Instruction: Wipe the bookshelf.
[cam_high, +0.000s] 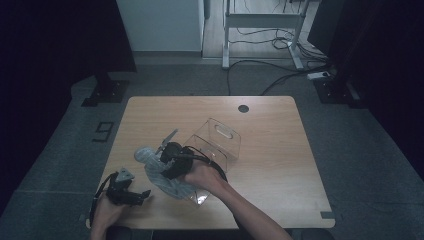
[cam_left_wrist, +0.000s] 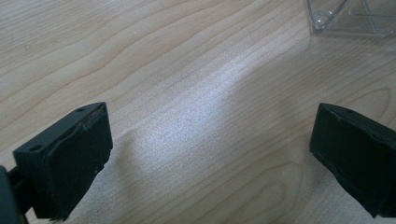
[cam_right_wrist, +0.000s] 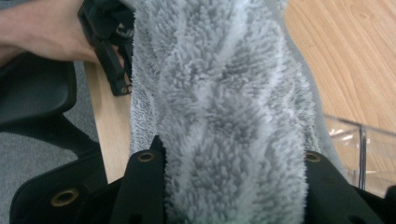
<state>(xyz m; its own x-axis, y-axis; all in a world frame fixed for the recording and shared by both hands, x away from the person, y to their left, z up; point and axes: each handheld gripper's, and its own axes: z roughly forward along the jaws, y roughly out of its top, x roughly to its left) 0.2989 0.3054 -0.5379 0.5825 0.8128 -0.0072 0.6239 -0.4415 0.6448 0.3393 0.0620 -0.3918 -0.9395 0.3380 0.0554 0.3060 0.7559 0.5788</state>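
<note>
A grey fluffy cloth (cam_high: 152, 169) lies partly on the wooden table (cam_high: 280, 155), its right end at the mouth of a clear plastic box (cam_high: 216, 142) that is tipped on its side. My right gripper (cam_high: 164, 164) is shut on the cloth, which fills the gap between the jaws in the right gripper view, where the cloth (cam_right_wrist: 224, 93) hangs past the right gripper (cam_right_wrist: 232, 156). My left gripper (cam_high: 143, 196) rests near the table's front left corner, open, with bare wood between its jaws in the left gripper view (cam_left_wrist: 210, 154).
A corner of the clear box (cam_left_wrist: 345, 18) lies ahead of the left gripper. The table's front edge runs close to both hands. A round cable hole (cam_high: 243, 108) sits at the table's back. A black chair (cam_right_wrist: 37, 93) stands below the table edge.
</note>
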